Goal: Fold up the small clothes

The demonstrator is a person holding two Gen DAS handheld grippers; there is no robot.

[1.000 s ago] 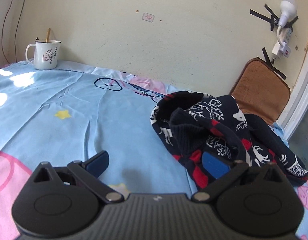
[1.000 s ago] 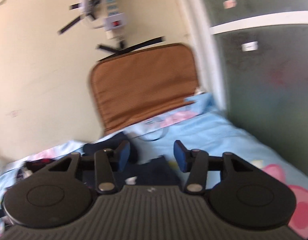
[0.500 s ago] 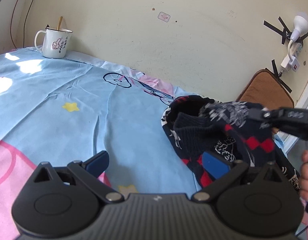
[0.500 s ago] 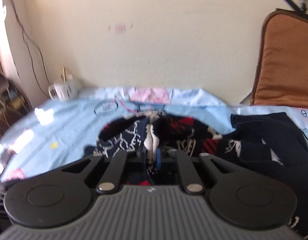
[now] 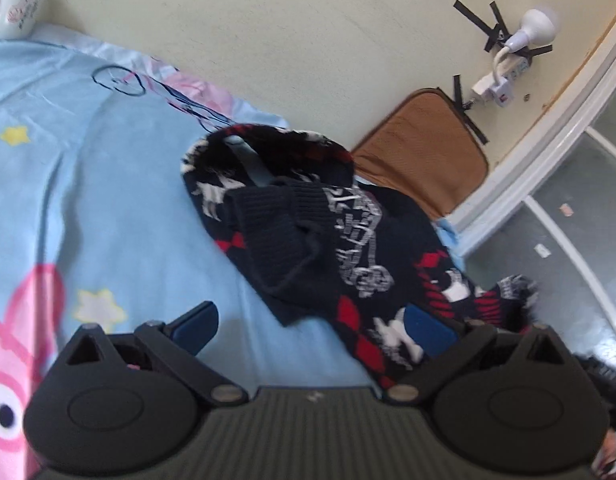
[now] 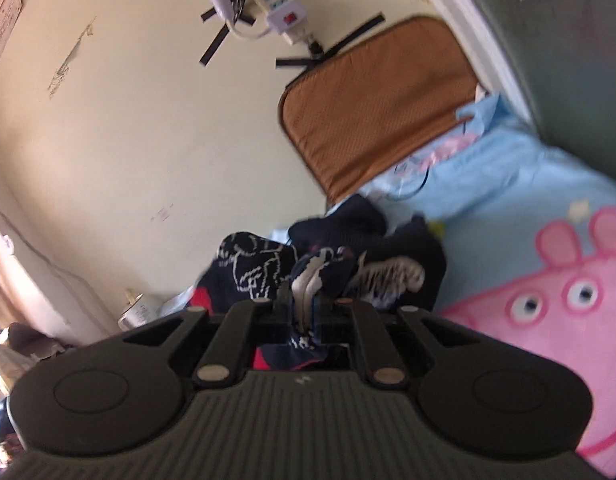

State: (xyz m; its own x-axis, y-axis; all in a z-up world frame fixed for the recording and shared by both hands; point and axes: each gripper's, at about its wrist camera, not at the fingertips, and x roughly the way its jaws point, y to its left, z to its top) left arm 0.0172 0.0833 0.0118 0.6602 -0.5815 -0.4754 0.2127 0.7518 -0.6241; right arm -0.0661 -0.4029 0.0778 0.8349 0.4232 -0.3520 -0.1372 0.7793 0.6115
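Observation:
A small navy knitted sweater [image 5: 339,240] with white and red patterns lies crumpled on the light blue cartoon bedsheet [image 5: 88,184], near the wall. My left gripper [image 5: 311,326] is open and empty; its right blue pad [image 5: 427,330] sits over the sweater's lower edge. My right gripper [image 6: 306,304] is shut on a bunched fold of the sweater [image 6: 319,268], and the fabric rises up between its closed fingers.
A brown cushion [image 5: 423,148] leans against the wall behind the sweater. A white mug [image 5: 16,8] stands at the far left by the wall. A lamp and power strip [image 5: 511,60] are taped to the wall. A glass door frame [image 5: 547,160] borders the right.
My right gripper went from open to shut on the sweater and has lifted and pulled it rightward. The left gripper stayed open and tilted over the sweater's lower edge.

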